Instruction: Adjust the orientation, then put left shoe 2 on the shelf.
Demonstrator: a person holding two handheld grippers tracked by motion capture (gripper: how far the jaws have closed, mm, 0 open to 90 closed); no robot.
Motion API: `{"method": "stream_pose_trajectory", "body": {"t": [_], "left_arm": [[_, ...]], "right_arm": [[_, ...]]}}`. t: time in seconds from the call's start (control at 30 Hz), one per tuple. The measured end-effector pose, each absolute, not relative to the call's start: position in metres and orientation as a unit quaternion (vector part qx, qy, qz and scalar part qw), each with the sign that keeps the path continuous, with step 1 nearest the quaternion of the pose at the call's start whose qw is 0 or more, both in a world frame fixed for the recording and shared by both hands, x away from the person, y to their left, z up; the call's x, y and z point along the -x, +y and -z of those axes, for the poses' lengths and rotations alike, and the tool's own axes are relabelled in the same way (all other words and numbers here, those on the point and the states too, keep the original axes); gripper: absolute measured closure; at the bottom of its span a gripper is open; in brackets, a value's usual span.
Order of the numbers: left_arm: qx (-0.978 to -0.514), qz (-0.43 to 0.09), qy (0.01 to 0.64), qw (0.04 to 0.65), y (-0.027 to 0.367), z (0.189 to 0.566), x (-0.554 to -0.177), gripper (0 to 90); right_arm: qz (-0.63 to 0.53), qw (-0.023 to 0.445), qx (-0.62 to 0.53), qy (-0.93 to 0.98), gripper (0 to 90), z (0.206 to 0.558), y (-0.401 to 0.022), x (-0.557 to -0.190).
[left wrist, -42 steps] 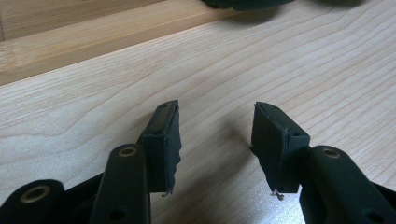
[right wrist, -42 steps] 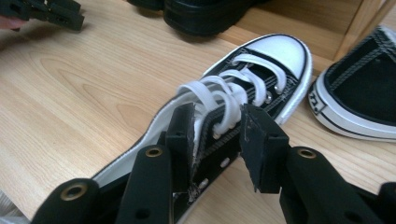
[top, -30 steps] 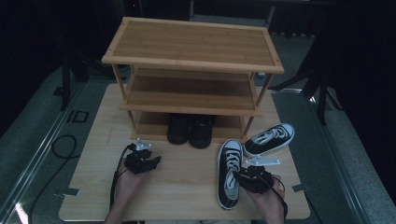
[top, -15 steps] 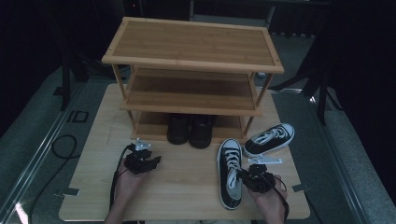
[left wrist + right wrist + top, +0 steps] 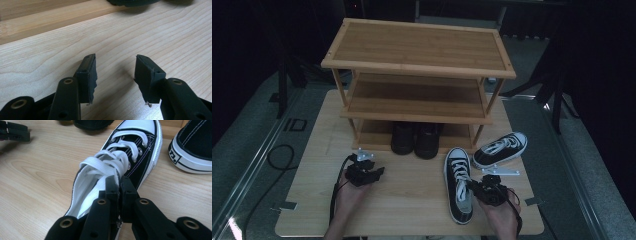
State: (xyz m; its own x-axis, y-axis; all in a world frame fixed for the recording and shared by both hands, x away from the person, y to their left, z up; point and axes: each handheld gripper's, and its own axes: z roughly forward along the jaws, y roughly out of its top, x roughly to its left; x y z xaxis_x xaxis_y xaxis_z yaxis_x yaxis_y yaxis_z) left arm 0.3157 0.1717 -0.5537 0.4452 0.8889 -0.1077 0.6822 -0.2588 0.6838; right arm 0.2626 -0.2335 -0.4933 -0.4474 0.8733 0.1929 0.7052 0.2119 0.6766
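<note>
A black-and-white sneaker (image 5: 459, 185) (image 5: 135, 145) lies on the wooden table (image 5: 407, 212) with its toe toward the rack. My right gripper (image 5: 476, 189) (image 5: 120, 182) is shut on the right side wall of its opening, beside the white laces. Its mate (image 5: 501, 148) (image 5: 195, 142) lies on its side just to the right, apart from it. My left gripper (image 5: 374, 172) (image 5: 115, 66) rests open over bare wood at the left, nothing between its jaws.
A three-tier bamboo shoe rack (image 5: 417, 47) stands at the back of the table. A pair of black shoes (image 5: 417, 137) sits on its lowest level. Dark floor and cables surround the table.
The right gripper's jaws have drawn together on the sneaker's edge. Both hands stay where they were.
</note>
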Motion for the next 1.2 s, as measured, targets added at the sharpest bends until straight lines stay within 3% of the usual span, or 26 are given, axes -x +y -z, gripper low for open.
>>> {"method": "stream_pose_trajectory", "body": {"t": [1.2], "left_arm": [[-0.780, -0.152, 0.503, 0.339, 0.171, 0.554, -0.315, 52.3]], "right_arm": [[-0.398, 0.107, -0.495, 0.765, 87.8, 0.470, -0.231, -0.254]]}}
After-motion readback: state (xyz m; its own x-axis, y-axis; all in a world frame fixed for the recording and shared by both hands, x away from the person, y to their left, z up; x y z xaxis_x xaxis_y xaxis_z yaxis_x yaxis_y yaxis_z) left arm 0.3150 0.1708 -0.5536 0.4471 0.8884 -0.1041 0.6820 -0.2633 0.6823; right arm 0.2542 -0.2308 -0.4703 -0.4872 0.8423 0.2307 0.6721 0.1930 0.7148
